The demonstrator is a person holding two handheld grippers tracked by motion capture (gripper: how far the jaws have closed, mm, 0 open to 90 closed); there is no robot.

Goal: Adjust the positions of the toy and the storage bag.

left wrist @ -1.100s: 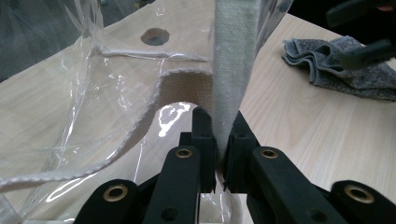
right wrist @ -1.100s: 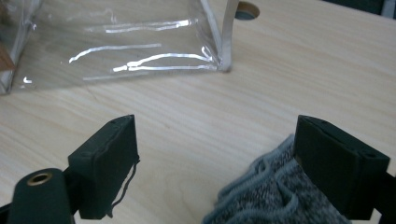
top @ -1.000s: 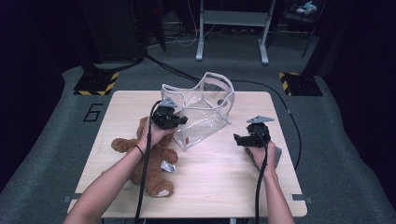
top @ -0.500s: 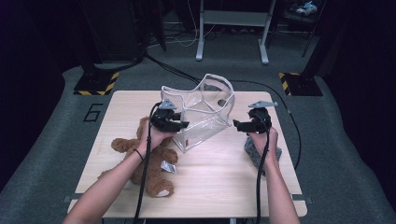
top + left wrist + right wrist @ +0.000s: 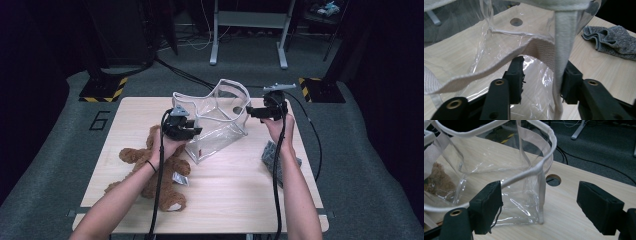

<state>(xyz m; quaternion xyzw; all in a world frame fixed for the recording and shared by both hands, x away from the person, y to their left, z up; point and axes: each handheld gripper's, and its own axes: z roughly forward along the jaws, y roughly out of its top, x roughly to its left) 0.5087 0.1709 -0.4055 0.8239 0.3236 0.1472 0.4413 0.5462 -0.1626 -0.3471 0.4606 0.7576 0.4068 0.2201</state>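
From above, a clear plastic tote bag with white fabric trim (image 5: 216, 122) stands open on the pale wooden table (image 5: 240, 190), between the left gripper (image 5: 192, 131) at its near rim and the raised right gripper (image 5: 251, 113) at its far corner.

In the left gripper view, the jaws, just closing, straddle the bag's white strap (image 5: 562, 50); the right pad touches it, the left stands clear.

In the right gripper view, spread jaws, narrowing slightly, frame the bag's rim; nothing lies inside the bag.
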